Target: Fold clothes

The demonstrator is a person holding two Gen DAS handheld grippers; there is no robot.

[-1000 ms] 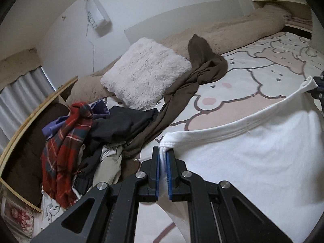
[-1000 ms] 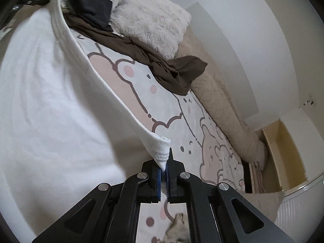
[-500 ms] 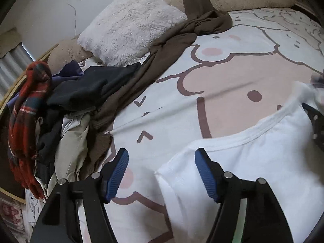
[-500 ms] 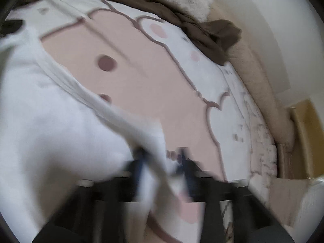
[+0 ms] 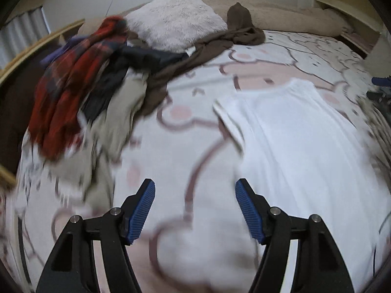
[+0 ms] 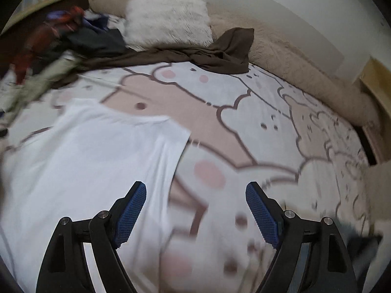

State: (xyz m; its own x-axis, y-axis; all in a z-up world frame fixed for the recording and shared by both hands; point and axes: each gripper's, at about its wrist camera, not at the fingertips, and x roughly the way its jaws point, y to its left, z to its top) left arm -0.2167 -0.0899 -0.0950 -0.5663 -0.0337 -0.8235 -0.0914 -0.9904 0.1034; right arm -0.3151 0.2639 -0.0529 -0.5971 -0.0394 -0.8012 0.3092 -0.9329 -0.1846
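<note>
White garment [image 5: 298, 146] lying spread on the cartoon-print bedsheet [image 5: 171, 151], hem-like banded edge toward the pillow end; the fold is judged not yet begun, the step in hand being to take a fresh hold for the first fold; to do it well, each tool should descend on a matching point of an opposite side edge, bite only the garment's layers and not the sheet beneath, and lift evenly so the cloth carries over without skewing; a hold taken too far inside the edge would likely bunch the fabric. Left gripper [image 5: 195, 213]: fingers spread wide, blue pads [image 5: 143, 210] holding nothing, poised over bare sheet just beside the garment's left edge and pointing toward the headboard end. Right gripper [image 6: 195, 216]: fingers likewise wide apart and empty, its left pad [image 6: 130, 216] over the garment's right margin [image 6: 171, 171] and the other over sheet, so that it straddles that edge; whether either tool touches the bed cannot be told through the blur. Unfolded pile [image 5: 92, 92], including a red plaid piece, lies at the left, near but apart from the garment; brown garment [image 6: 215, 56] trails across below the fluffy pillow [image 6: 168, 17], well apart from the work.
</note>
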